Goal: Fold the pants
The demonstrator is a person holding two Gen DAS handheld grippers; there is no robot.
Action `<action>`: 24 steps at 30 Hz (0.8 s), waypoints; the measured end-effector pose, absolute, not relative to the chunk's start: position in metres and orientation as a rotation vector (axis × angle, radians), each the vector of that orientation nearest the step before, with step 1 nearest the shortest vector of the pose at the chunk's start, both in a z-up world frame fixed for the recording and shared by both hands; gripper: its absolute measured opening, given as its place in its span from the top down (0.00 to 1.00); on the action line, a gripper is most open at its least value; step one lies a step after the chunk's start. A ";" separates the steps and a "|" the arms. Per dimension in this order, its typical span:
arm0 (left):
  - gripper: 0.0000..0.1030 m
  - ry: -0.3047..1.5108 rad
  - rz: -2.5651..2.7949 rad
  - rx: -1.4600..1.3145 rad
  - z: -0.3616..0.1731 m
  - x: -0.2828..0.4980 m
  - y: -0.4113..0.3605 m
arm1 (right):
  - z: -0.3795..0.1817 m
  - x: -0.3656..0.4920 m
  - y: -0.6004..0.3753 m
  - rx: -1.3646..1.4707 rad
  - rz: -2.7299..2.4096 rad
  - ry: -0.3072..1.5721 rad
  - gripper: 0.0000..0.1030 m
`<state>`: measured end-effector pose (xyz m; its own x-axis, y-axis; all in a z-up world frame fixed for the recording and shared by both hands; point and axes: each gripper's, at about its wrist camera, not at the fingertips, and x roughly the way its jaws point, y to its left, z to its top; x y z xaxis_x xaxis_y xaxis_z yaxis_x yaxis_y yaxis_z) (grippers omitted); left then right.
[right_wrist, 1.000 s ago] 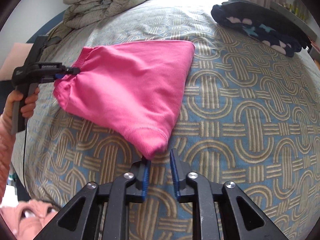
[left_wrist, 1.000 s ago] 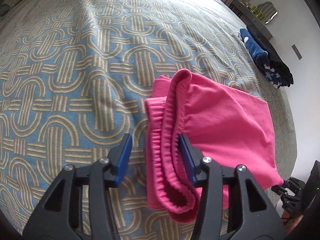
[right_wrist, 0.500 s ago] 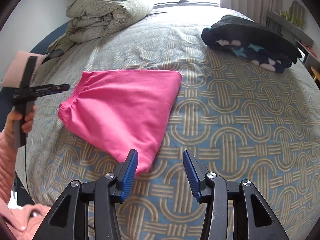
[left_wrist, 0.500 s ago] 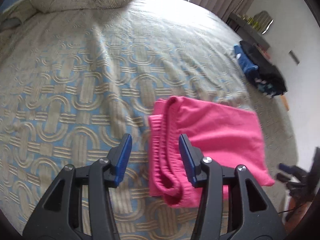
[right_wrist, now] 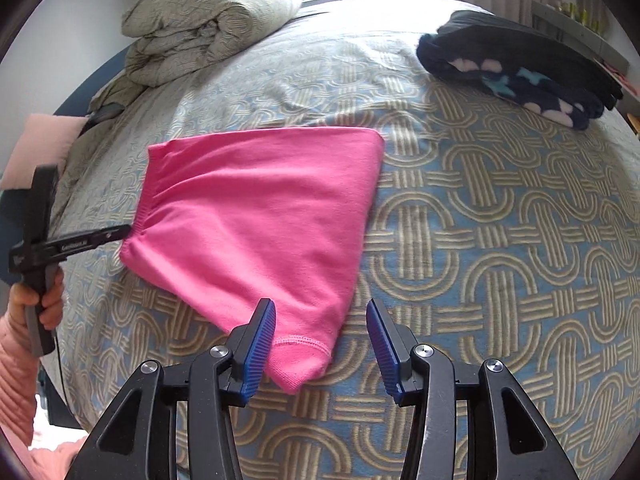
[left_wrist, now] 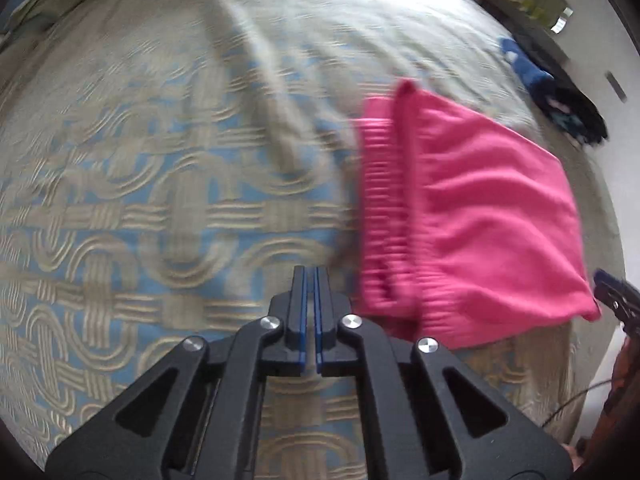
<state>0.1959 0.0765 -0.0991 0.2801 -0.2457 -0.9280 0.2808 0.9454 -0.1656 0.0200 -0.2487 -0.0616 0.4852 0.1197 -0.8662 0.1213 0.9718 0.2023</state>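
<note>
The pink pants (right_wrist: 260,216) lie folded flat on the patterned bedspread (right_wrist: 500,260). My right gripper (right_wrist: 322,338) is open, its blue pads on either side of the near cuff corner, gripping nothing. My left gripper (left_wrist: 311,280) is shut and empty, just left of the ribbed waistband (left_wrist: 384,216). It also shows in the right wrist view (right_wrist: 120,232), its tip at the waistband edge. The right gripper's tip (left_wrist: 608,284) shows at the right edge of the left wrist view, near the pants' far corner.
A folded dark navy garment with stars (right_wrist: 520,68) lies at the bed's far right. A rolled grey-green duvet (right_wrist: 200,28) sits at the bed's far left. A pink cushion (right_wrist: 40,148) is at the left edge. A shelf (left_wrist: 532,8) stands beyond the bed.
Both grippers let go of the pants, which now lie flat. The right gripper opened wide. The left gripper backed off to the left of the waistband and shut empty.
</note>
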 end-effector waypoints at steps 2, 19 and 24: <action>0.97 1.245 -0.350 -0.036 -0.096 0.199 0.091 | -0.063 0.021 -0.252 0.263 -0.010 1.068 0.53; 0.31 1.157 -0.487 0.039 -0.076 0.212 0.011 | -0.066 0.042 -0.281 0.390 -0.039 1.087 0.52; 0.31 1.131 -0.471 0.058 -0.072 0.231 -0.003 | -0.072 0.045 -0.285 0.407 -0.046 1.100 0.52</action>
<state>0.2315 -0.0031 -0.0720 0.3389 -0.3321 -0.8803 0.3902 0.9010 -0.1897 0.0452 -0.2853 -0.0717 0.4608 0.1633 -0.8723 0.2350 0.9254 0.2974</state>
